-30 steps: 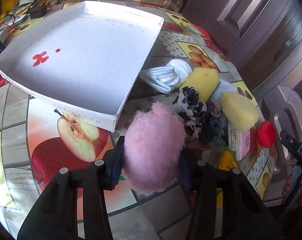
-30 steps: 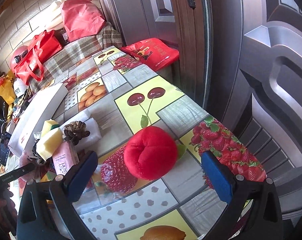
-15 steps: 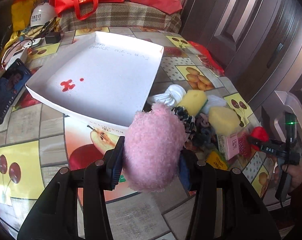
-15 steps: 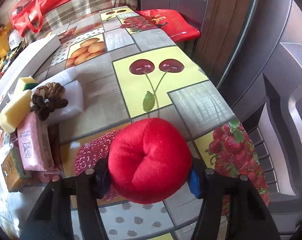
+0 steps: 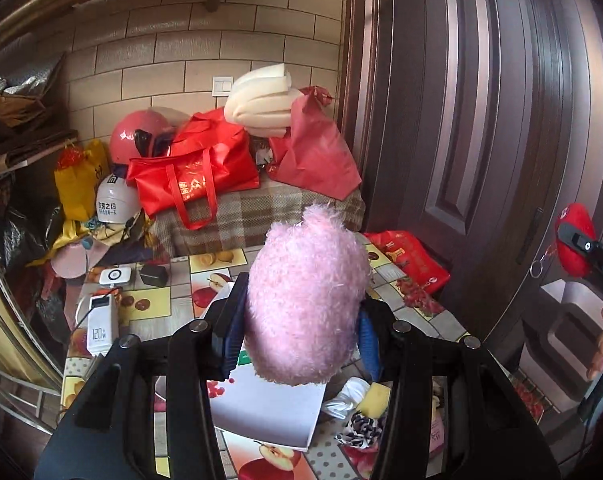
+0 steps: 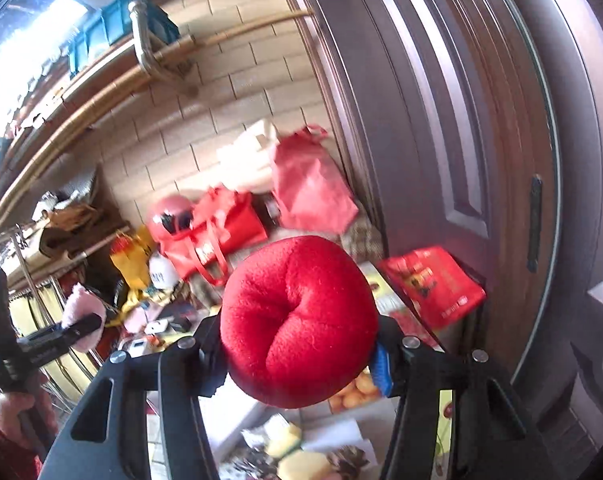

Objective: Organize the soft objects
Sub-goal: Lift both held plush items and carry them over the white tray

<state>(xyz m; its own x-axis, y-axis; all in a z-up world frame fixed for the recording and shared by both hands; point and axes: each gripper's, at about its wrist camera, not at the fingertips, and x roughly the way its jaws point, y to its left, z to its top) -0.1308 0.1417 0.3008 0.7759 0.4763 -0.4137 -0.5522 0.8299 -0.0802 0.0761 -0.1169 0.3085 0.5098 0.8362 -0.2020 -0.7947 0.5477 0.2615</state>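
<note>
The white box (image 5: 269, 412) lay low on the fruit-print tablecloth (image 5: 157, 300), below and just ahead of the left gripper (image 5: 299, 332), partly hidden behind the fingers. That gripper was the nearer one to it, so the coming drop looked like a downward and slightly forward move. The left gripper was clenched on the pink fluffy plush (image 5: 307, 304), both pads sunk into its sides. The plush stood with its long axis upright between the jaws, its tuft on top.

Right of the box sat the pile yet to be sorted: a white cloth bundle (image 5: 349, 396), a yellow sponge (image 5: 375, 398) and a black-and-white spotted fabric piece (image 5: 359, 426).

Further right, the right gripper (image 6: 299, 354) was held well above the table, nearer the dark wooden door (image 6: 441, 120). Its jaws had just been closing, and they gripped the red plush ball (image 6: 297, 320) by its sides, dimple facing the camera. From it the box (image 6: 229, 408) lay below and to the left.
</note>
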